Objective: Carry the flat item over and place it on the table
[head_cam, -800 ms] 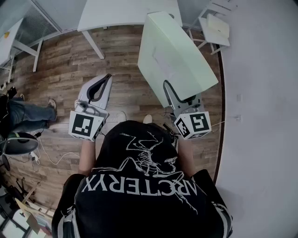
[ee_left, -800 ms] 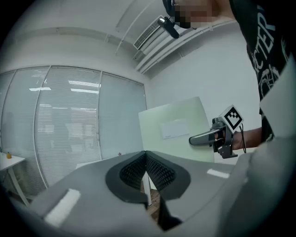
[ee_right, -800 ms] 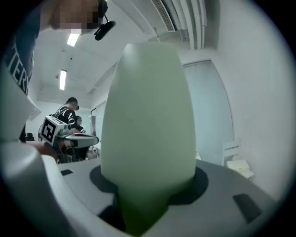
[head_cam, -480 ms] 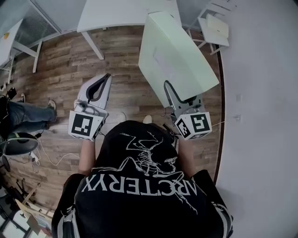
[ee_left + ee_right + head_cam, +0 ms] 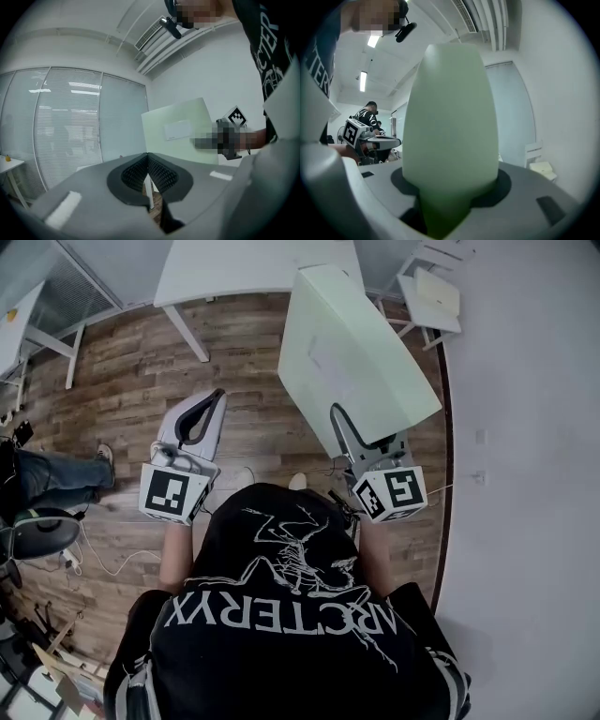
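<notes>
Right gripper [image 5: 349, 432] raised forward, jaws clamping the tilted flat board [image 5: 352, 348].

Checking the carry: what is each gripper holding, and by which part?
Right gripper clamps the pale green board by its near edge; left gripper holds nothing.

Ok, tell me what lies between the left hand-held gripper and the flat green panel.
Only bare wooden floor, in the head view. The left hand-held gripper is shut and empty; the right hand-held gripper clamps the panel.
</notes>
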